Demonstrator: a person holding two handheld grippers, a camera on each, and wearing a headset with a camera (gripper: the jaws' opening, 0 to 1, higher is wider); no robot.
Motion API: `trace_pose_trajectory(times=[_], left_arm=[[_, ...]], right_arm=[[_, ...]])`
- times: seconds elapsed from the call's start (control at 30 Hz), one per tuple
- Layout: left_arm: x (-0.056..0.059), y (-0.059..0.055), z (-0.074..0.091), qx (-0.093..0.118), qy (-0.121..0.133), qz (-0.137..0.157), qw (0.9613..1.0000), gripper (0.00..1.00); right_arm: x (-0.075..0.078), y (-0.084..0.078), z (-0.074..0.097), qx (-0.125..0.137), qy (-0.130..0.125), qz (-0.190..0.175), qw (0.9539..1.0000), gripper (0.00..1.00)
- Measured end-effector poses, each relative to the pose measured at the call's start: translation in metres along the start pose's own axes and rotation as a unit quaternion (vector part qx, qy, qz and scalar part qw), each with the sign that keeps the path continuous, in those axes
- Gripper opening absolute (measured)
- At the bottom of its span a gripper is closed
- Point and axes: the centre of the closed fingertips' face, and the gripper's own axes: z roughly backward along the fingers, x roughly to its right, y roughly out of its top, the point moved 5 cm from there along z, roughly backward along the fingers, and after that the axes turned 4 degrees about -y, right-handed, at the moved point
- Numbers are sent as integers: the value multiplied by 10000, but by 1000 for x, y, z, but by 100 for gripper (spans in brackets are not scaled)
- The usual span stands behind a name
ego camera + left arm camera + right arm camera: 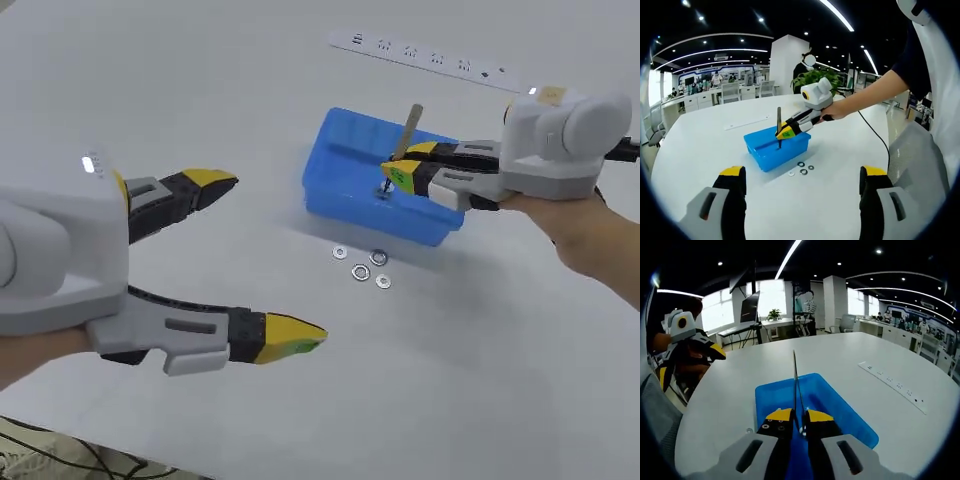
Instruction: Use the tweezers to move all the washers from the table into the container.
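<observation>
Washers (361, 267): four on the surface (200, 90), just beside the near wall of the container (370, 215); thin, hard, light (likely slippery), best nipped across the ring.
Tweezers (408, 128): upright, tips down in the container, pinched by the fingers of the right gripper (405, 165).
Left gripper (260, 258): fingers spread, empty.
Room: open surface all around; only the container wall to clear.

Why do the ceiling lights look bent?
A fisheye lens bends them: in the left gripper view the ceiling lights arc and the table looks round; the right gripper view curves them too; in the head view the power strip and tweezers look straight.
</observation>
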Motion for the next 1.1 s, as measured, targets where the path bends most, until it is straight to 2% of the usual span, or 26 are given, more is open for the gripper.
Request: trace_pose_trajectory(times=[0.3,0.53,0.77,0.9,1.1], left_arm=[[0,-2,4,-2,18,41,10000,99],[1,-2,3,6,1,51,10000,99],[1,4,0,89,10,90,9999,99],[-8,9,-4,147,20,77,9999,99],[-28,26,-14,400,63,101,9991,98]], right_arm=[[0,0,0,-7,-68,-78,9999,11],[-2,2,1,13,-49,92,9999,8],[-5,8,3,125,-9,204,9997,7],[-9,10,3,179,68,285,9994,7],[-13,14,6,202,82,503,9985,7]])
